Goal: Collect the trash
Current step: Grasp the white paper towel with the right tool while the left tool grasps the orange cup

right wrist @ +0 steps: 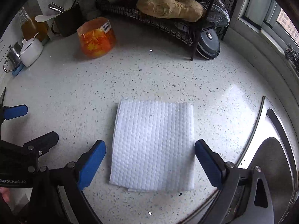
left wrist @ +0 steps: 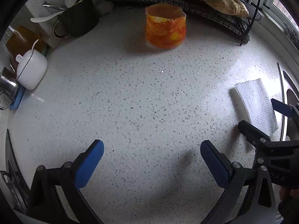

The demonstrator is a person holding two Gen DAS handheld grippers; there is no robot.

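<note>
1. Right gripper (right wrist: 150,160): fingers spread wide, holding nothing. The paper towel (right wrist: 153,143) lies flat on the counter (right wrist: 74,93) between the two blue pads; its left and right edges sit just inside the pads, whether touching them cannot be told.
2. Towel edges: far edge lies ahead of the fingertips, near edge runs back between the fingers. One folded square, embossed, white.
3. Left gripper (left wrist: 152,156): fingers spread wide, empty, over bare counter. In its view the towel (left wrist: 256,104) lies right of the right finger, with the right gripper (left wrist: 261,115) around it.
4. Open room: ahead of both grippers the counter is bare up to an orange container (right wrist: 96,37) at the back. Its top is open and a barcode label shows on its rim.
5. Limits: right of the right finger, the sink (right wrist: 271,149) rim runs close beside the towel. Far ahead stands a black wire rack (right wrist: 168,24) carrying a tan bundle (right wrist: 170,7); a round grey lid (right wrist: 208,43) leans under it.
6. Left limit: a white lidded pot (left wrist: 30,71), a steel cup (left wrist: 7,85) and a dark utensil holder (left wrist: 78,18) stand along the wall.
7. Surface: white speckled stone, glossy near the sink. Window (right wrist: 261,13) at far right.
</note>
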